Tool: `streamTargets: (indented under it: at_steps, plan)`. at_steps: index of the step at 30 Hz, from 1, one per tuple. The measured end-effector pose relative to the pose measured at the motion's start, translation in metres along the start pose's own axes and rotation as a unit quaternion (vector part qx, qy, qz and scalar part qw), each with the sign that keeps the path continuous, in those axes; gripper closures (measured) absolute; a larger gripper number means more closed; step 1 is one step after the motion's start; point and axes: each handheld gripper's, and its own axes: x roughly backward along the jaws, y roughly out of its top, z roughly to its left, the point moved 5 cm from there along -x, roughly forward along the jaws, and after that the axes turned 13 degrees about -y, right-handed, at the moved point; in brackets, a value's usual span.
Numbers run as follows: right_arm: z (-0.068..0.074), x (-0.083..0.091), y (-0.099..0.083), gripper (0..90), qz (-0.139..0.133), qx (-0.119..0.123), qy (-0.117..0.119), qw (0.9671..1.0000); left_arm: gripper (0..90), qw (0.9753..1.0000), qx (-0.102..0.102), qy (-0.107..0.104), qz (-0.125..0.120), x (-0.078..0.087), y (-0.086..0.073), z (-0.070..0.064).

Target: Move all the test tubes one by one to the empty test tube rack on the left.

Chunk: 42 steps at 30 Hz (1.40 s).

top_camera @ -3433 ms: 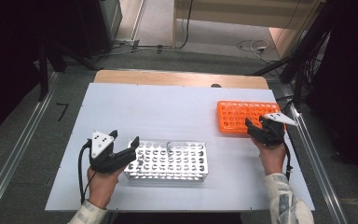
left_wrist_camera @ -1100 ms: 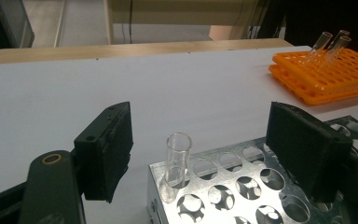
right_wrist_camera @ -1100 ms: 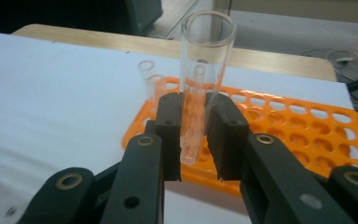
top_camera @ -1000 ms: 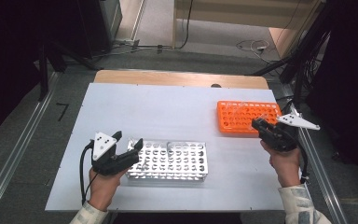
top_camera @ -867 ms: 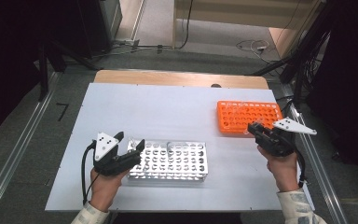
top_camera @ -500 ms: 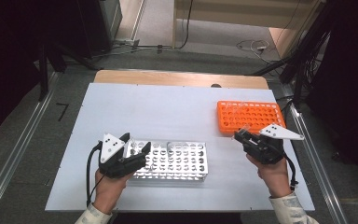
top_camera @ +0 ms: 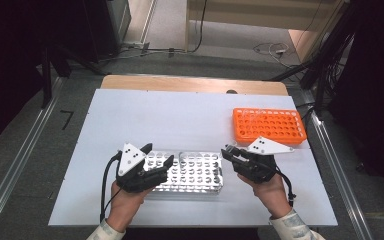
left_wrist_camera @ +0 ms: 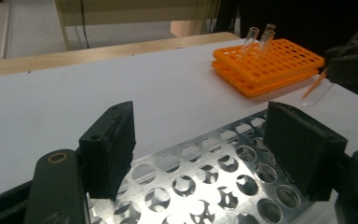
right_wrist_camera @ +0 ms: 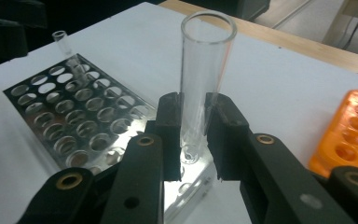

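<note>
A shiny metal rack [top_camera: 195,174] with rows of holes lies near the table's front edge. My left gripper [top_camera: 158,153] stands open over the rack's left end [left_wrist_camera: 205,186], its pads [left_wrist_camera: 109,149] wide apart with nothing between them. My right gripper [top_camera: 228,152] is at the rack's right end, shut on a clear glass test tube [right_wrist_camera: 204,79] held upright. The same tube [left_wrist_camera: 314,93] shows tilted in the left gripper view. An orange rack [top_camera: 267,125] at the right rear holds two tubes [left_wrist_camera: 258,37]. At the metal rack's far end stands one tube [right_wrist_camera: 67,51].
The white table top [top_camera: 180,120] stretches out behind the metal rack, with a wooden strip [top_camera: 190,84] along its far edge. Metal rails and cables run along the floor on both sides. The left gripper's cable [top_camera: 105,185] loops beside the person's hand.
My right gripper has moved left from the orange rack to the metal rack's right end, carrying the tube. My left gripper has shifted right, over the rack's left end.
</note>
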Motion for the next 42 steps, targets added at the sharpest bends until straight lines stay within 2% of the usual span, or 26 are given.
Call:
streamTargets:
  at_steps: [13, 19, 21, 27, 32, 35, 37, 42]
  plan:
    - [0.038, -0.015, 0.006, 72.8, 0.006, 0.028, 0.04, 0.9988, 27.9, 0.9993, -0.02, -0.032, -0.001, -0.011, 0.007, -0.022]
    - [0.051, -0.021, 0.008, 72.9, 0.01, 0.034, 0.053, 0.998, 35.3, 0.9978, -0.026, -0.06, -0.013, -0.012, 0.016, -0.032]
    - [0.059, -0.026, 0.009, 72.8, 0.01, 0.041, 0.061, 0.9972, 38.8, 0.9969, -0.031, -0.072, -0.014, -0.013, 0.018, -0.036]
    - [0.071, -0.029, 0.009, 72.8, 0.013, 0.05, 0.073, 0.996, 45.3, 0.9948, -0.039, -0.093, -0.014, -0.018, 0.021, -0.045]
    - [0.079, -0.03, 0.01, 72.9, 0.012, 0.058, 0.082, 0.9949, 51.0, 0.9943, -0.042, -0.097, -0.009, -0.023, 0.019, -0.046]
    - [0.081, -0.028, 0.011, 72.8, 0.009, 0.06, 0.086, 0.9945, 61.0, 0.9944, -0.047, -0.094, -0.008, -0.025, 0.019, -0.046]
    - [0.082, -0.028, 0.011, 72.9, 0.009, 0.059, 0.086, 0.9945, 62.3, 0.9943, -0.05, -0.094, -0.008, -0.026, 0.019, -0.047]
    - [0.081, -0.027, 0.012, 72.8, 0.009, 0.057, 0.087, 0.9945, 70.9, 0.9939, -0.07, -0.085, -0.008, -0.027, 0.018, -0.051]
